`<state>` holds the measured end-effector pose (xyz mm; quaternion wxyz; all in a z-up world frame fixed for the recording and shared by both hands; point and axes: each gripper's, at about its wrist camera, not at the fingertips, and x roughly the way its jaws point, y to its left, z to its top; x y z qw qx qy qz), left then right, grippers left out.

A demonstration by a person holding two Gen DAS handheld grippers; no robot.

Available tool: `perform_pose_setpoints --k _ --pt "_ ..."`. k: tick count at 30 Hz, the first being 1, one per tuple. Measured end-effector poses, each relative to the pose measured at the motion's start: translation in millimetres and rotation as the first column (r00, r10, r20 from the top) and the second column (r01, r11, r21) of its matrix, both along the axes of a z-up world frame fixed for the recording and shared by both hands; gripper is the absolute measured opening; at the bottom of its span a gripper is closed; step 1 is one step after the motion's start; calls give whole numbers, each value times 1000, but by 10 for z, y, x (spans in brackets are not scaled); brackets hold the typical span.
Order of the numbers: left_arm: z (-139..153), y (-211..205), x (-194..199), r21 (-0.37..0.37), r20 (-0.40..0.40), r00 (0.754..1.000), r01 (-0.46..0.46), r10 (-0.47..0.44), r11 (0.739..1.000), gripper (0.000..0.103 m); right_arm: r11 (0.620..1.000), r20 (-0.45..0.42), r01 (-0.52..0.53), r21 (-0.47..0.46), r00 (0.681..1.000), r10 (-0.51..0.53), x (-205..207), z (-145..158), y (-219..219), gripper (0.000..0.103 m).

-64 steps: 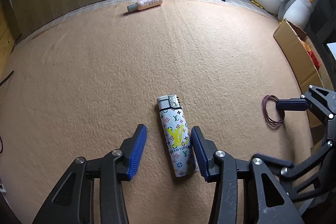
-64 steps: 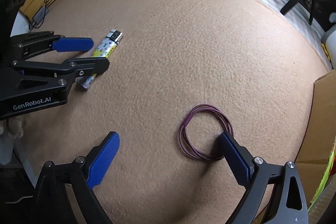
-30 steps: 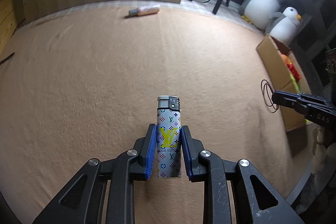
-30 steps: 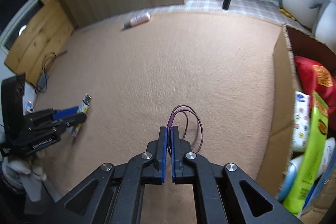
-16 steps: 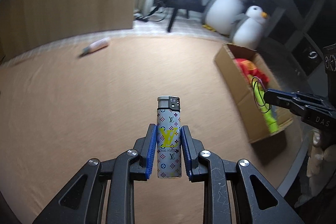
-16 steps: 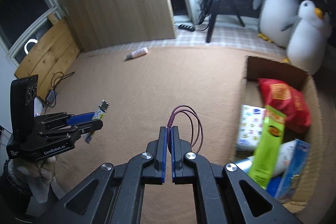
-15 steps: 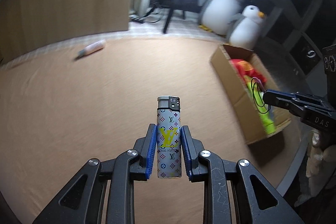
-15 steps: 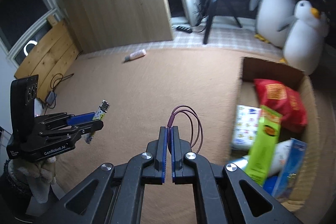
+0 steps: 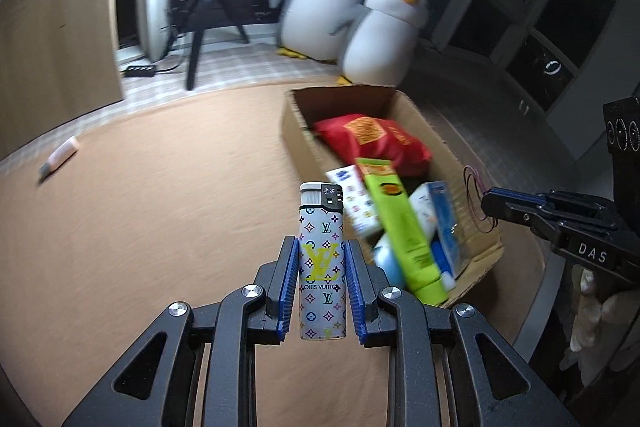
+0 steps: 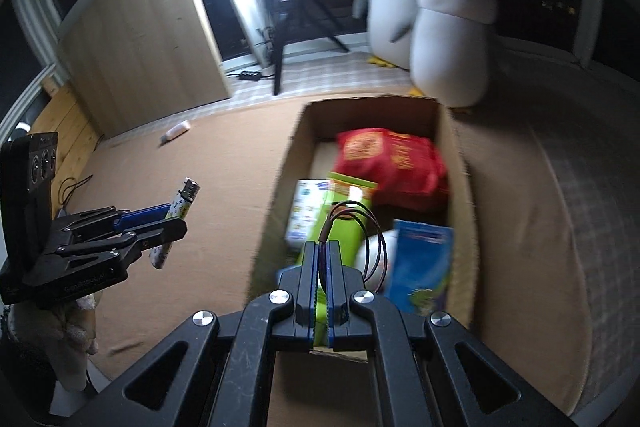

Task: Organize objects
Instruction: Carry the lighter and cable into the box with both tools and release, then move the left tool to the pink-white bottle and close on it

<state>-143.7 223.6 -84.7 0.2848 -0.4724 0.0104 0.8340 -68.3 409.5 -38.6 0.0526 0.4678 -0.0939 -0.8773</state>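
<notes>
My left gripper (image 9: 321, 247) is shut on a white patterned lighter (image 9: 322, 251) and holds it upright in the air, left of the cardboard box (image 9: 294, 125). My right gripper (image 10: 322, 251) is shut on a thin purple hair tie (image 10: 360, 227) and holds it over the near end of the box (image 10: 290, 147). The right gripper (image 9: 490, 203) with the hair tie (image 9: 474, 199) also shows in the left wrist view, at the box's right side. The left gripper (image 10: 168, 215) with the lighter (image 10: 182, 199) shows in the right wrist view, left of the box.
The box holds a red snack bag (image 10: 394, 163), a green tube (image 9: 400, 227), a blue packet (image 10: 420, 259) and white packs. A small pink bottle (image 9: 60, 159) lies on the tan carpet far left. Two plush penguins (image 10: 448, 39), a ring light and a tripod stand behind the box.
Both grippers have moved toward the box with their loads. The right gripper with the hair tie is now over the box's near end; the box looms larger in both views.
</notes>
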Motion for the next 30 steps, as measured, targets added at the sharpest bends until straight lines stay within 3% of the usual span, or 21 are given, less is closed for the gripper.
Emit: perform_pose_setpoints --k 18,20,21,23,24,25,30 --pt "-105 715 -237 -4 17 999 28 -28 1000 25 999 13 6 -40 1000 -6 -52 -136 350 3" --pt "-113 734 -248 -5 21 999 25 -25 1000 33 999 5 -4 -50 1000 5 -45 -129 361 5" --pt "-109 726 -253 1 22 999 23 -23 1000 41 998 3 -10 -62 1000 10 -42 -125 368 8" --pt "-99 703 -253 0 17 1000 16 -16 1000 44 997 3 -5 -78 1000 6 -30 -117 382 31" --pt "-96 687 -256 2 18 1000 13 -13 1000 44 997 -2 2 -76 1000 -2 -19 -108 386 49" --pt "-92 664 -259 3 19 1000 10 -10 1000 44 997 -8 6 -75 1000 -6 -10 -99 389 54" --pt "-56 543 -246 2 12 1000 -5 5 1000 44 995 1 17 -93 1000 -16 4 -99 384 54"
